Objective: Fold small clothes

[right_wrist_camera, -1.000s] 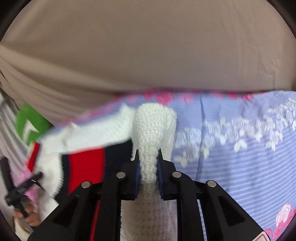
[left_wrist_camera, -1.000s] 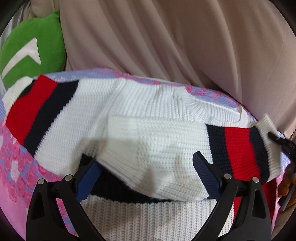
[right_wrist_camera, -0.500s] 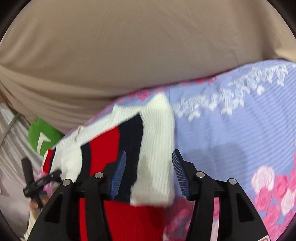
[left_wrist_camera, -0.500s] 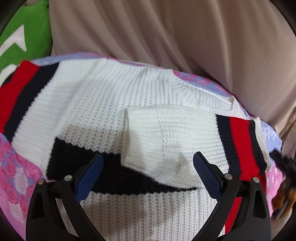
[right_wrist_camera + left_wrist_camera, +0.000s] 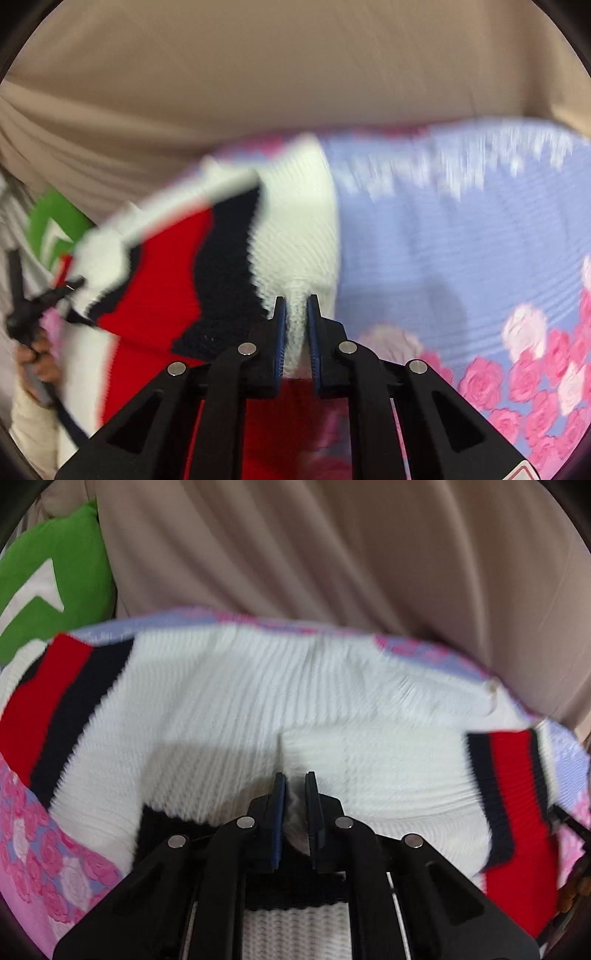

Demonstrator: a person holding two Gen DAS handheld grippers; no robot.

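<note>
A white knit sweater point(image 5: 258, 701) with red and navy stripes lies spread on a floral blanket point(image 5: 33, 834). One sleeve point(image 5: 388, 775) is folded across its body, its striped cuff at the right. My left gripper point(image 5: 294, 786) is shut on the white edge of that folded sleeve. In the right wrist view the sweater point(image 5: 295, 221) is blurred, and my right gripper point(image 5: 294, 310) is shut on a white fold at its right edge, beside the navy and red bands. The other gripper and hand point(image 5: 29, 321) show at far left.
A beige curtain point(image 5: 332, 554) hangs close behind the blanket. A green cushion point(image 5: 48, 579) with a white mark sits at the back left. The blue and pink floral blanket point(image 5: 461, 258) stretches to the right of the sweater.
Both grippers were open half a second ago and have shut on the sweater. The left one closed on the folded sleeve's edge, the right one on the white fold at the sweater's right edge.
</note>
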